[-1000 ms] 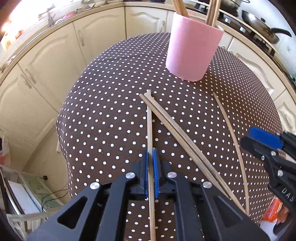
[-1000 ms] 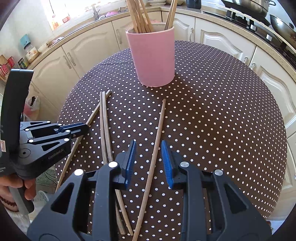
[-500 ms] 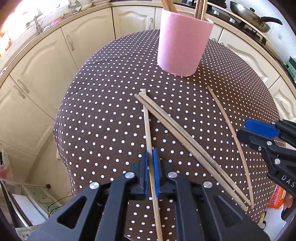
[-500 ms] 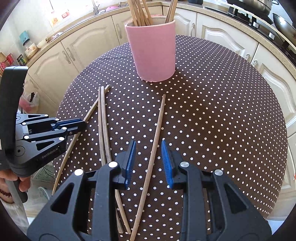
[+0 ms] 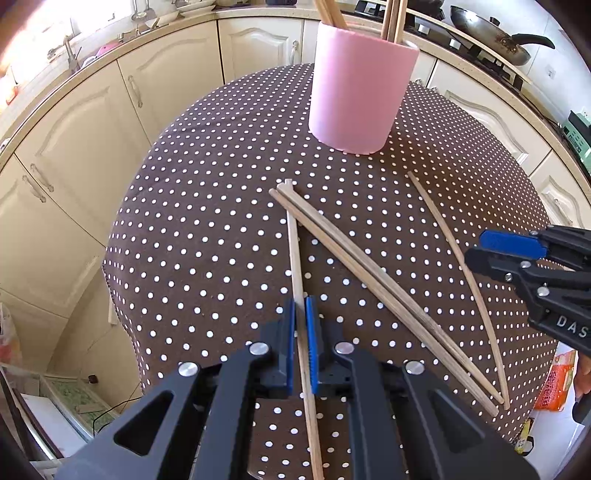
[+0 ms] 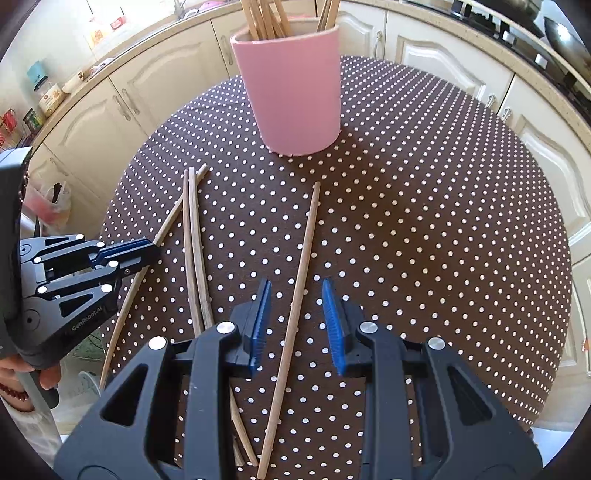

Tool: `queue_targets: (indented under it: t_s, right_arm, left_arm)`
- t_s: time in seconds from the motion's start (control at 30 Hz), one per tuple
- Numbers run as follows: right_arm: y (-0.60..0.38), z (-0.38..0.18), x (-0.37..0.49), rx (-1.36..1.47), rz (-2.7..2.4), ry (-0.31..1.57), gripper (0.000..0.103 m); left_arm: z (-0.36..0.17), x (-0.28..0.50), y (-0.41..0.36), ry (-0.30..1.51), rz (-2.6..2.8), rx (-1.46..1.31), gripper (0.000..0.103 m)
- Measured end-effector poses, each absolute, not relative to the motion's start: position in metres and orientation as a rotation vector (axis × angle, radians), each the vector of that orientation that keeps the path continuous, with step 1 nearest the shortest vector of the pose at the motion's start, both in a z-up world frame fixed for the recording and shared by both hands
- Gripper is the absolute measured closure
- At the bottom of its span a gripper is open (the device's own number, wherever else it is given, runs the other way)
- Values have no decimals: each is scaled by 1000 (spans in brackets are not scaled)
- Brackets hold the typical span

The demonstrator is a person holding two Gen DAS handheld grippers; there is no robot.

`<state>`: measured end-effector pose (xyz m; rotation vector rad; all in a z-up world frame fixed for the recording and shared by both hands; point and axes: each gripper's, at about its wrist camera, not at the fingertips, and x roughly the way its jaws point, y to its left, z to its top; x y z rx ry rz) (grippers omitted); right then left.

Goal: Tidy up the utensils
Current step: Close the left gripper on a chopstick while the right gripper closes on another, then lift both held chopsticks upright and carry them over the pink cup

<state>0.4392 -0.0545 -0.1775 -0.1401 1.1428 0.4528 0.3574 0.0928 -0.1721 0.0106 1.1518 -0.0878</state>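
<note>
My left gripper (image 5: 301,332) is shut on a pale wooden chopstick (image 5: 293,243) that points toward the pink cup (image 5: 362,92), which holds several chopsticks. A darker pair of chopsticks (image 5: 369,280) lies slantwise across the pale one's far end. A thin single chopstick (image 5: 454,258) lies further right, under the right gripper (image 5: 513,251). In the right wrist view my right gripper (image 6: 295,321) is open, its blue pads either side of that single chopstick (image 6: 303,266) without touching it. The left gripper (image 6: 142,251), the pair (image 6: 194,240) and the cup (image 6: 295,92) show there too.
Everything sits on a round table with a brown polka-dot cloth (image 5: 207,229). Cream kitchen cabinets (image 5: 81,140) curve around behind it, and a wok (image 5: 498,35) stands on the stove at the back right. A person's hand (image 6: 22,365) holds the left gripper's handle.
The left wrist view has swung slightly, bringing the cup nearer its middle; its hold on the pale chopstick is the same. The right gripper has edged a little along the single chopstick, jaws unchanged.
</note>
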Motion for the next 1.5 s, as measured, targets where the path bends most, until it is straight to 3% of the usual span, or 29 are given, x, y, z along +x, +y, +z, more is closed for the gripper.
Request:
queue_targets:
  t_s: [0.4,0.53,0.63,1.2,1.5]
  right_arm:
    - [-30,-192,469,-264,395,1263,75]
    - [-16,-194,471,-317,395,1280,91]
    - [-11,-194,470,-329,405,1272,95]
    - [-40,-142,454,-174,445,1006,97]
    - [-51,-106,436,-98,499,879,97]
  left_arm:
    - [-169,380,92,1228,-59,-8,97]
    - [-168,391,86,1244,-17,20,98]
    - [-168,393,83,1232,2,19,98]
    - [-96,380,122,948,150,-82,98]
    - [-59,358,94,745,-15,-87,98]
